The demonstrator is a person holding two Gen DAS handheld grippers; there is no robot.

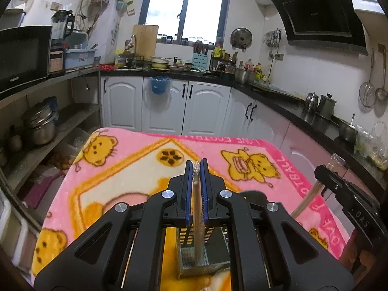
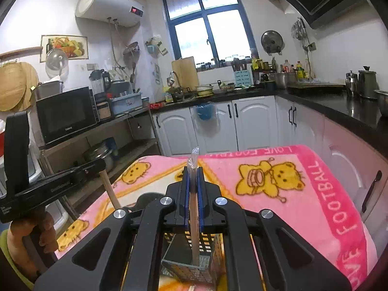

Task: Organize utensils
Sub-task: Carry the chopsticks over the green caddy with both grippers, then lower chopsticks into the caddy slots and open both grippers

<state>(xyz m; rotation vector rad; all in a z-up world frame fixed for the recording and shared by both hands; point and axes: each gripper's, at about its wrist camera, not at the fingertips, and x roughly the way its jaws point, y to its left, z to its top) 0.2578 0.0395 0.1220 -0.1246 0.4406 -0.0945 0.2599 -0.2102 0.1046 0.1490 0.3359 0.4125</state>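
My left tongs (image 1: pixel 196 169) and right tongs (image 2: pixel 193 174) each clamp wrapped chopsticks (image 1: pixel 197 208), lower ends entering the mesh holder (image 2: pixel 194 266); releasing remains.

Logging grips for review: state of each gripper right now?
Left gripper: closed on wrapped chopsticks.
Right gripper: closed on another wrapped pair.

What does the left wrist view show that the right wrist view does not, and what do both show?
Only the left wrist view: the strainer and ladle hanging on the right wall.

Only the right wrist view: the water heater, and the hand holding the other gripper.

Both: a gripper shut on a wrapped wooden stick over a perforated holder, left gripper and right gripper, plus the pink blanket, microwave and window.
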